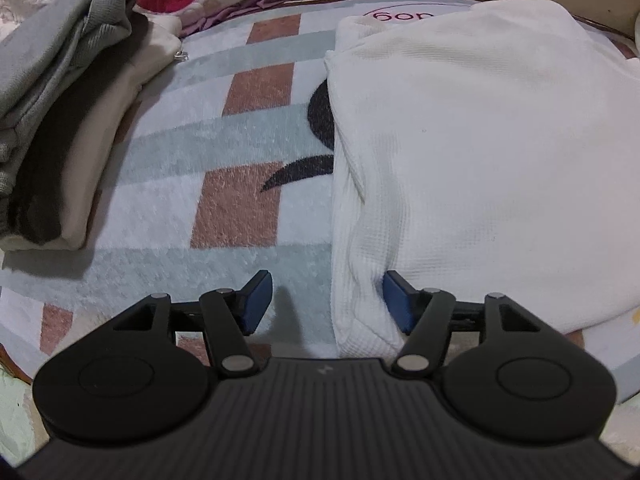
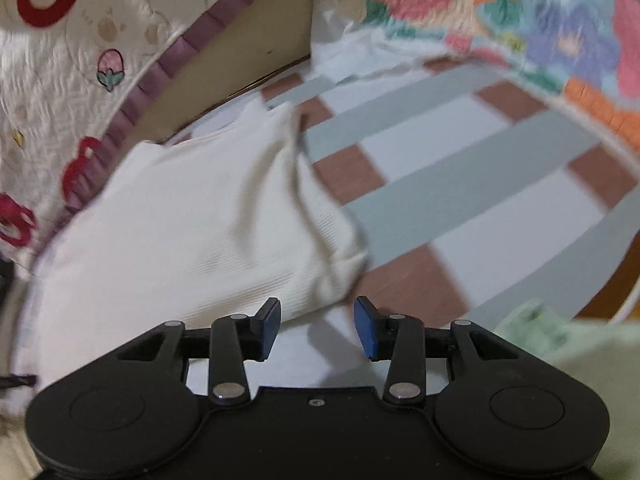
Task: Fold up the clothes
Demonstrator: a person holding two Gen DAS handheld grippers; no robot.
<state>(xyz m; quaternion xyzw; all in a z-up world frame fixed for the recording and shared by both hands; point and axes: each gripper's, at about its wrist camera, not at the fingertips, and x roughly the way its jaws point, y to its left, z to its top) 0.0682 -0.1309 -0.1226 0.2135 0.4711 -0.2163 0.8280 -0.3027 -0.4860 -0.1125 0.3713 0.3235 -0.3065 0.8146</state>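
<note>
Left tongs [image 1: 326, 304] were partly open, jaws apart. The near left edge of the folded white garment [image 1: 460, 152] lay between the blue pads [image 1: 256, 300]; the right pad sat against a fold of the cloth and the left pad stood clear over the blanket, so nothing was gripped. Right tongs [image 2: 318, 328] were partly open too, empty, hovering just beside the garment's near right corner [image 2: 180, 232], with the left pad close to the cloth edge; that view was blurred. The garment lay on a checked blanket [image 1: 240, 216] in pale blue, grey and brown. Far left of it sat a stack of folded clothes [image 1: 60, 120], grey over dark over cream. A quilt with red bear prints [image 2: 52, 92] lay at the far side, and a floral blanket [image 2: 560, 28] far right.
</note>
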